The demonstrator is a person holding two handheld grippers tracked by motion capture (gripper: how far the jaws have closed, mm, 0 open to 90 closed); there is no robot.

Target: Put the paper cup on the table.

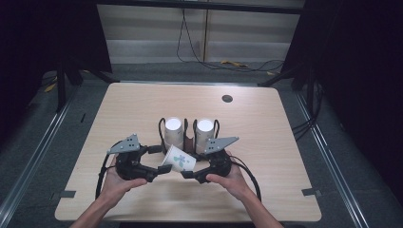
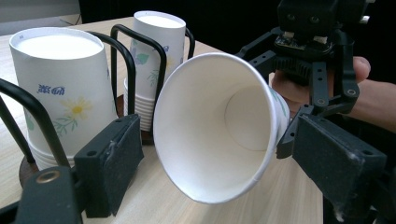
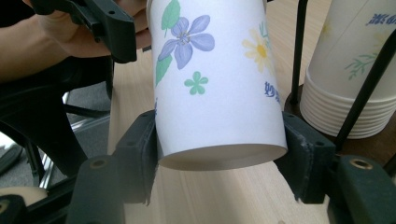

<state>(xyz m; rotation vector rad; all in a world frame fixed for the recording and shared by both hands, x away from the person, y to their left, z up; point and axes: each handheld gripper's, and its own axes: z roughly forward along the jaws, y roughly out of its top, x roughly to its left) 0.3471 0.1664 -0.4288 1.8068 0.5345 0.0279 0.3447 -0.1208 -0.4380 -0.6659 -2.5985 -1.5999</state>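
One paper cup (image 1: 179, 160) lies sideways, clamped at its base by my right gripper (image 1: 188, 174); my left gripper (image 1: 164, 169) stands released around its rim.

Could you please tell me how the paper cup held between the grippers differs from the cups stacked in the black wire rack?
The held cup is single and lies tilted on its side, mouth toward the left gripper; the stacked cups stand upside down, nested in piles. The held cup is clamped at its base by the right gripper; the stacked cups rest untouched. Both are white with flower prints.

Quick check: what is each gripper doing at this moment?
Left gripper: open, fingers either side of the paper cup's mouth, not pressing.
Right gripper: shut on the cup's base end.
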